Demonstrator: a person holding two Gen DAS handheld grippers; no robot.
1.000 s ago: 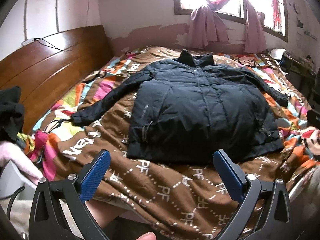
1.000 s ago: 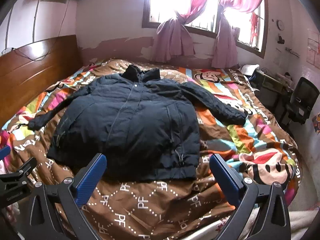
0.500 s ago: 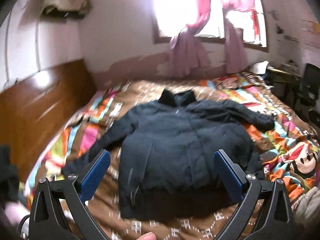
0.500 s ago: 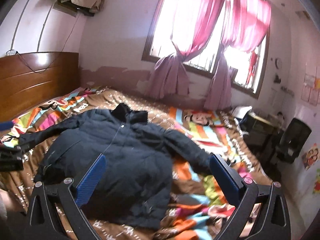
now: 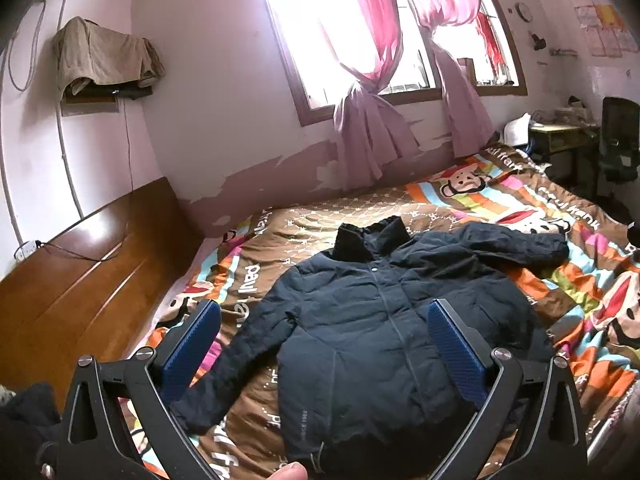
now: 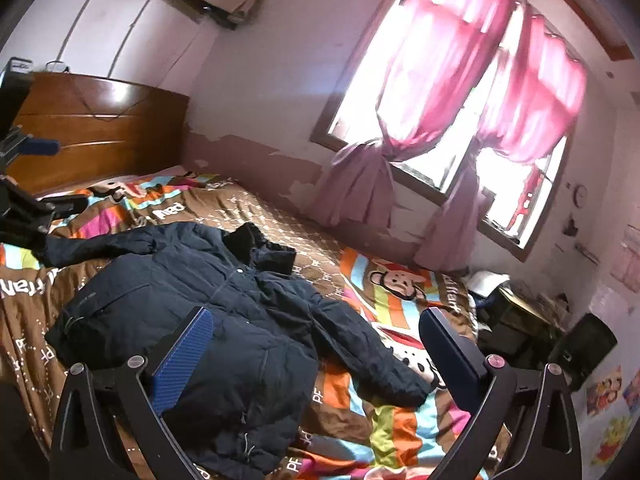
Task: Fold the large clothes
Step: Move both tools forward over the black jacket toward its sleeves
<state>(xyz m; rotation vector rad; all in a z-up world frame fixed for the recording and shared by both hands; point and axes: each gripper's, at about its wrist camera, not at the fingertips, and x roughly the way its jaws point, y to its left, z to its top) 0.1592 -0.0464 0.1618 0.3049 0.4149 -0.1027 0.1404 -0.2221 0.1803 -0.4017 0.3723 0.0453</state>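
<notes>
Both wide-open, empty tools, left tool [image 5: 324, 344] and right tool [image 6: 316, 348], have advanced from the foot of the bed [image 5: 500, 192] over the outspread dark jacket [image 5: 380, 320], apparently toward its sleeves, fold not begun.

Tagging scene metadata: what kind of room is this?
A home bedroom, most likely: a bed with a wooden headboard and cartoon-print quilt, a jacket spread on it, and pink curtains at the window.

A: What is hard to see?
B: The dark jacket's [image 5: 372, 344] hem is cut off by the left view's bottom edge, with only a fingertip [image 5: 290, 472] showing there.
A: Anything blurred?
B: The pink curtains [image 6: 472, 92] smear in the right view.
</notes>
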